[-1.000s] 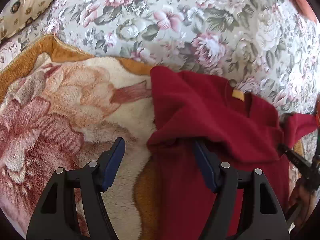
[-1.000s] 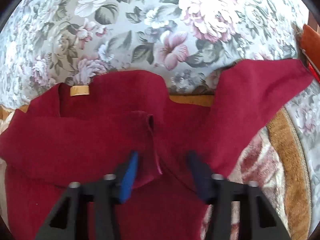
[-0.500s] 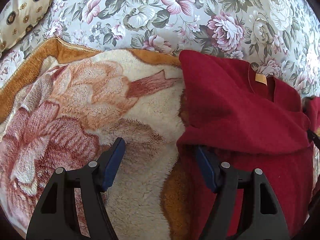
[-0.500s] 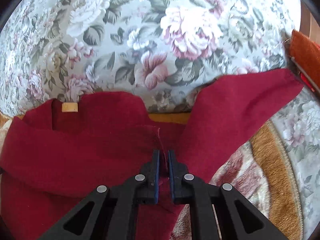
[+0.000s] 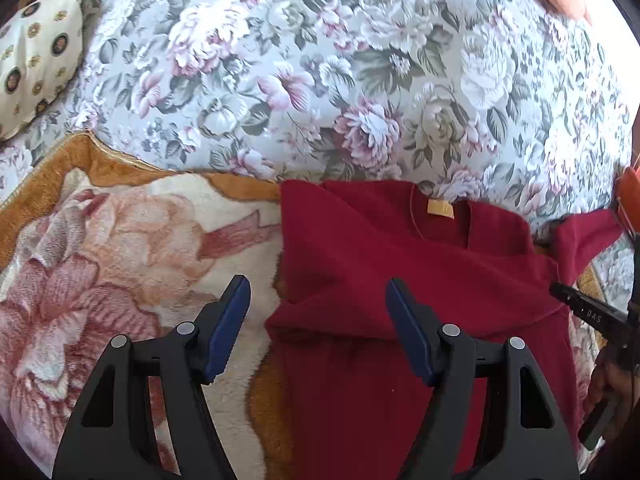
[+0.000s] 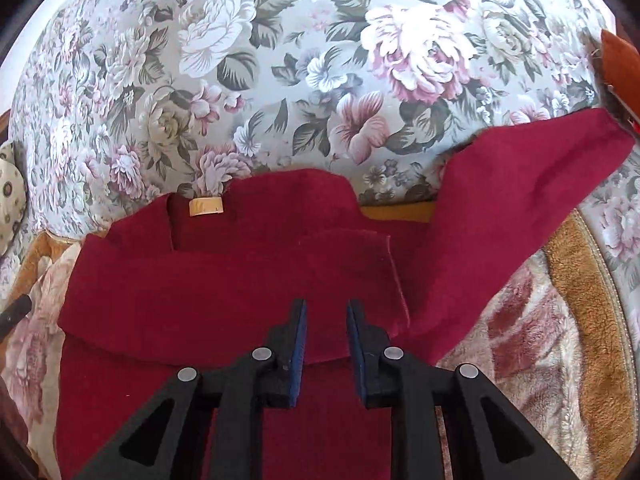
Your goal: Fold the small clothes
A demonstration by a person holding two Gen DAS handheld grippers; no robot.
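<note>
Flowered bedspread (image 5: 360, 80) and fleece blanket (image 5: 120, 260) under a red sweater (image 6: 240, 280).
Left claw (image 5: 318, 308) stands wide, empty, over the sweater's folded edge; right claw (image 6: 326, 320) has just been opening, narrow gap, nothing gripped; one sleeve (image 6: 520, 200) lies spread out.

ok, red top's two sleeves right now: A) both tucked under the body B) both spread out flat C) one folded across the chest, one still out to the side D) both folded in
C: in the right wrist view one sleeve of the red top lies across the chest below the neck label, while the other sleeve still sticks out onto the floral cover.
</note>
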